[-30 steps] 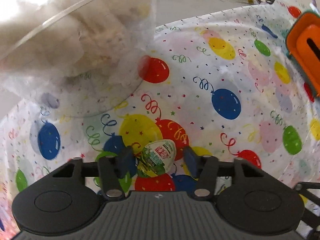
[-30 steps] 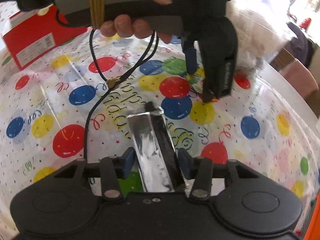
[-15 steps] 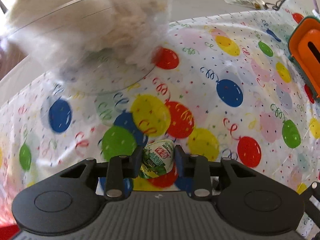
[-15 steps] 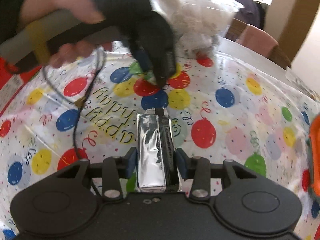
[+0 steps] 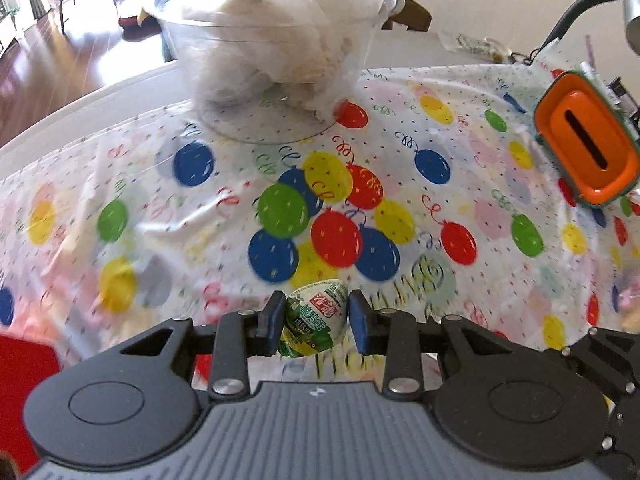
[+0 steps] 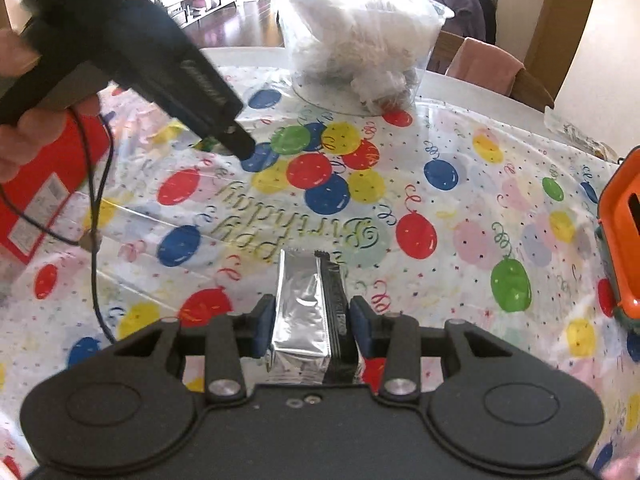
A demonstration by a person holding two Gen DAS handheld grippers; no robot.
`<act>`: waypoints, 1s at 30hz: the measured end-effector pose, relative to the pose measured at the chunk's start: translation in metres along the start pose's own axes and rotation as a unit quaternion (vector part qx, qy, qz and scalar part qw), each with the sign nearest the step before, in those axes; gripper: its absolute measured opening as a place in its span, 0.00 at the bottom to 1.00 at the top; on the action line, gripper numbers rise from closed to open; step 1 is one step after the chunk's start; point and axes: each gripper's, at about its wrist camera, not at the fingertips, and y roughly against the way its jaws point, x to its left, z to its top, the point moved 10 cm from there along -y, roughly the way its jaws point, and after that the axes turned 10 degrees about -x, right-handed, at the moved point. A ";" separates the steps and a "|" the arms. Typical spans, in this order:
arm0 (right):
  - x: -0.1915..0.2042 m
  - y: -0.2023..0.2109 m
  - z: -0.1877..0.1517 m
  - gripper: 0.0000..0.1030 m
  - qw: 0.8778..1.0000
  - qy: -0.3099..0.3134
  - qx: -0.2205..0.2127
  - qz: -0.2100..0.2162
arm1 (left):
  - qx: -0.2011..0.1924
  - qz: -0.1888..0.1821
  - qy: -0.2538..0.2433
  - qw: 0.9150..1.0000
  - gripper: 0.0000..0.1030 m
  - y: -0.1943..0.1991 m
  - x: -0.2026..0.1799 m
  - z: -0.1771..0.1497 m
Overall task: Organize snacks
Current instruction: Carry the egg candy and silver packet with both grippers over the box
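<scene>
the left gripper (image 5: 314, 322) has its jaws drawn narrow around a small egg-shaped snack packet (image 5: 315, 323), a blue pad pressing each side, and it hangs above the table (image 5: 100, 92) without touching the cloth. the packet's wrapper is green and white with a red patch carrying white chinese characters i can't make out; its pointed end tips up and to the far right, the long axis slanting between the pads. the right gripper (image 6: 307, 322) has its jaws closed to a narrow gap on a silver foil packet (image 6: 302, 304), gripped across its width low down, with a black side panel (image 6: 334, 300) on the right whose print is too small to read. that packet's long axis runs straight away from the gripper toward the far side, its crimped end pointing at the middle of the table. the balloon tablecloth (image 6: 460, 208) shows "birthday" in gold-green script, upside down from the right wrist view. at the far side stands a clear plastic tub (image 5: 272, 52) stuffed with pale wrapped snacks. a red box (image 6: 36, 196) with a white label lies at the left edge, and an orange slotted container (image 5: 586, 148) sits at the right.
</scene>
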 end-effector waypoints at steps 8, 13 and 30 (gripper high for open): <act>0.031 0.032 0.006 0.39 1.000 -0.004 -0.009 0.002 | -0.021 -0.012 0.013 1.000 0.32 0.058 0.015 -0.026; 0.059 0.055 0.019 0.39 1.000 0.011 -0.027 0.008 | -0.031 -0.011 0.021 0.999 0.32 0.094 0.028 -0.038; 0.184 0.092 0.073 0.39 0.994 0.047 -0.088 0.036 | -0.078 0.014 0.063 0.995 0.32 0.208 0.131 -0.082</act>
